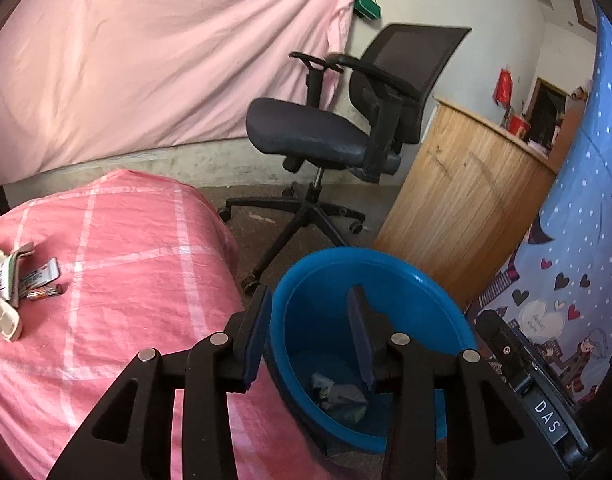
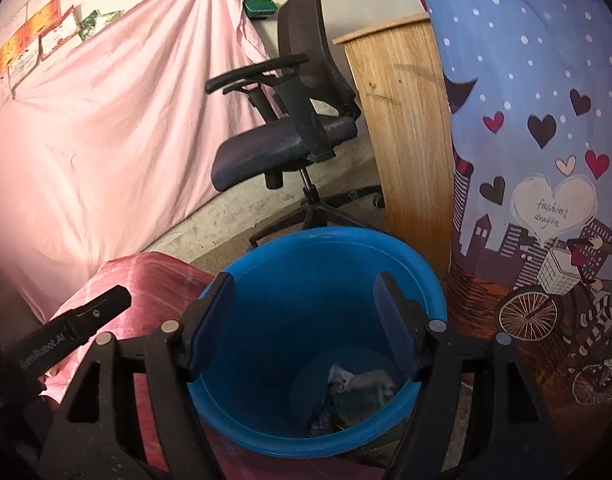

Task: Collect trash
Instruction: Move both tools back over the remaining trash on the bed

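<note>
A blue plastic bin [image 1: 390, 276] stands on the floor beside the pink checked bed; it also shows in the right wrist view [image 2: 265, 256]. Crumpled wrappers [image 1: 338, 396] lie at its bottom, also seen in the right wrist view [image 2: 358, 392]. My left gripper [image 1: 312, 324] is open and empty over the bin's left rim. My right gripper [image 2: 301, 320] is open and empty above the bin's mouth. More trash lies on the bed at the far left: wrappers and packets [image 1: 33, 276] and a pale blister pack [image 1: 3, 316].
A black office chair [image 1: 330, 136] stands behind the bin. A wooden cabinet [image 1: 466, 196] is to its right. A blue printed cloth [image 2: 546, 160] hangs at the right. A pink sheet [image 1: 145, 60] covers the back wall.
</note>
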`<state>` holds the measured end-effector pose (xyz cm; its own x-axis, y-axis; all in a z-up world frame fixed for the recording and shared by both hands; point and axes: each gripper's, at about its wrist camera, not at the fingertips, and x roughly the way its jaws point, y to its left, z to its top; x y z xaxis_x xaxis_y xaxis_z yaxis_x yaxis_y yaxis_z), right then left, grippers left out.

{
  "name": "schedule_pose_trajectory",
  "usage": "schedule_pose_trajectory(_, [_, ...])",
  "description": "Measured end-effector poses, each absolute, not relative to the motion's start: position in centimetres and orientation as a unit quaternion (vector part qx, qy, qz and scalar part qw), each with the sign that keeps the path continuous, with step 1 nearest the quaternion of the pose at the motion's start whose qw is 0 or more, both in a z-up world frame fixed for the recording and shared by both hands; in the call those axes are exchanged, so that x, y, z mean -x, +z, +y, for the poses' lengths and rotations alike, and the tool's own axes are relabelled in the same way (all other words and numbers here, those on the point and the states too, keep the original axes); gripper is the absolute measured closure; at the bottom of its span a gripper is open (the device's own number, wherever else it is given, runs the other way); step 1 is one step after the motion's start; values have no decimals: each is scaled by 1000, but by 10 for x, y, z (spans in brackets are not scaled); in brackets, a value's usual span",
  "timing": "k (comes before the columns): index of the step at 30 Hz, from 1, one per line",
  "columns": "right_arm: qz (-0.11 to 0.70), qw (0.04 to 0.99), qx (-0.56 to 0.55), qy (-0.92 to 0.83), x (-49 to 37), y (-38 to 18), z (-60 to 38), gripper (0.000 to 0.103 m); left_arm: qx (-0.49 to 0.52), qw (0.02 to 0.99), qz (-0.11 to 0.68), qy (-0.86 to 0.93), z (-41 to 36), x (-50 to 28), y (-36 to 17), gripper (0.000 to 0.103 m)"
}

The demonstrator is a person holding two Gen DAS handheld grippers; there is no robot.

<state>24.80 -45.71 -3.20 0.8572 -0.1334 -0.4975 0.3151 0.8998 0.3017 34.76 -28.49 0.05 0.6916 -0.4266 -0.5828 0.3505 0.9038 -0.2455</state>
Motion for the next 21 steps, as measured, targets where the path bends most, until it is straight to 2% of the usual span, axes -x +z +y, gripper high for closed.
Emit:
schedule_pose_trajectory(3, [216,954,-176,-113,-244,-24,-450,11,69,927,310,-201,-270,-340,9,53])
schedule_pose_trajectory(8, [169,968,-153,-101,-235,-9,-432,0,71,943,270,-179,-244,-324,26,43])
schedule_pose_trajectory(10, [147,974,-148,-94,-230,-1,-425,0,68,950,255,-165,-231,-317,31,30])
schedule_pose_trajectory(12, [122,978,-143,-86,-224,6,-418,0,69,956,240,-153,-217,-310,34,21])
schedule_pose_trajectory(14, [103,982,-139,-74,-221,12,-410,0,76,963,218,-141,-200,-301,38,21])
schedule_pose_trajectory(15, [92,984,-137,-64,-219,15,-405,0,79,965,211,-137,-193,-298,39,15])
schedule_pose_trajectory(16, [84,986,-133,-56,-219,17,-401,0,81,968,201,-126,-183,-293,42,1])
schedule_pose_trajectory(21, [42,994,-99,-20,-215,30,-365,0,80,981,151,-88,-145,-271,49,1])
